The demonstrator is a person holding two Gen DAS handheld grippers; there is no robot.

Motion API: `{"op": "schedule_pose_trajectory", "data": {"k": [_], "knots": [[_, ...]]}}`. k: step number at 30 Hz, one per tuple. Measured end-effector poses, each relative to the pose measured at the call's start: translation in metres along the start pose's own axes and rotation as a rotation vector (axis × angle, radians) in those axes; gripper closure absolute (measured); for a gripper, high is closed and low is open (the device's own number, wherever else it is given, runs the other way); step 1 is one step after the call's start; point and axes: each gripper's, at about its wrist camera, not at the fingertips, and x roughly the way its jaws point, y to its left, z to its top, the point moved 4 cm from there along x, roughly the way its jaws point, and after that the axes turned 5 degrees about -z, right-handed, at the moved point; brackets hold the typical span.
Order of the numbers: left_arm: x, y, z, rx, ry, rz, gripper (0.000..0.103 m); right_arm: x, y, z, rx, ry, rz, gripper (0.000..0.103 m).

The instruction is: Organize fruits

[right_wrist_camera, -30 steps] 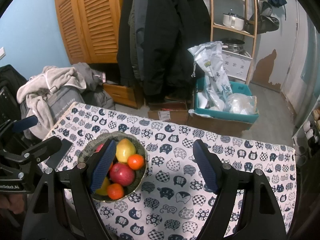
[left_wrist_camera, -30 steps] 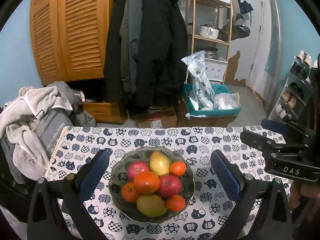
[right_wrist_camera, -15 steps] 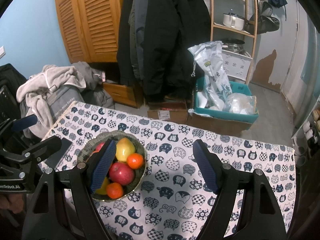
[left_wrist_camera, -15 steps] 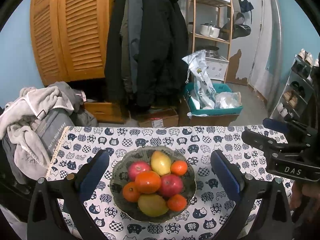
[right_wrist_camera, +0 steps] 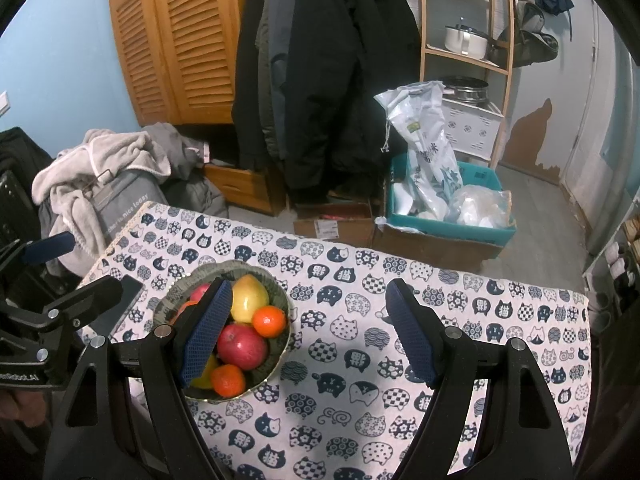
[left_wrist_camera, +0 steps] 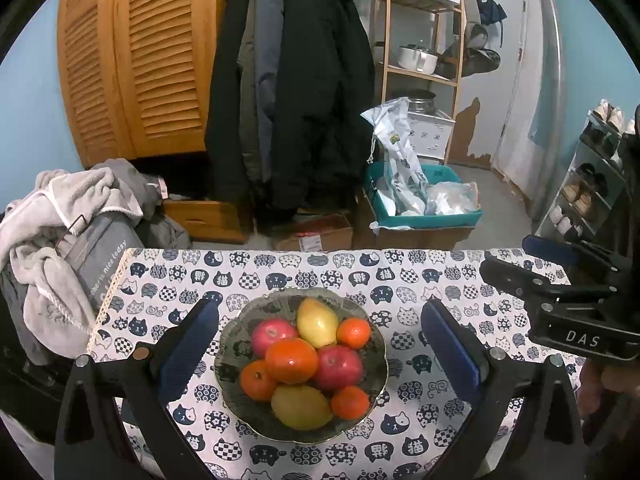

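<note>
Fruits point(left_wrist_camera: 306, 358) lie heaped in the bowl point(left_wrist_camera: 236, 334) at the frame's lower centre, fitting either a finished gathering or a sorting ahead, while the left gripper point(left_wrist_camera: 318, 350) and right gripper point(right_wrist_camera: 308, 330) gape empty.

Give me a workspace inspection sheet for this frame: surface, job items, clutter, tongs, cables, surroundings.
Surface: table under a cat-print cloth, right half bare.
Job's things: bowl holding two red apples, two yellow-green mangoes, and oranges; all fruit inside the bowl.
Clutter: dark flat phone-like item left of the bowl.
Tongs: left tongs open, straddling the bowl from above; right tongs open, empty, over bare cloth.
Cables: nothing seen.
Surroundings: coats, louvred wardrobe, laundry pile, teal crate, shelf unit.
</note>
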Motion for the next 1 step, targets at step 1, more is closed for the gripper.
{"op": "schedule_pose_trajectory", "data": {"k": [1], "knots": [[0.0002,-0.0021,-0.0003,0.001,-0.001,0.004,0.001,-0.0002,-0.0018,-0.0007,0.0,0.001,0.0,0.025]]}}
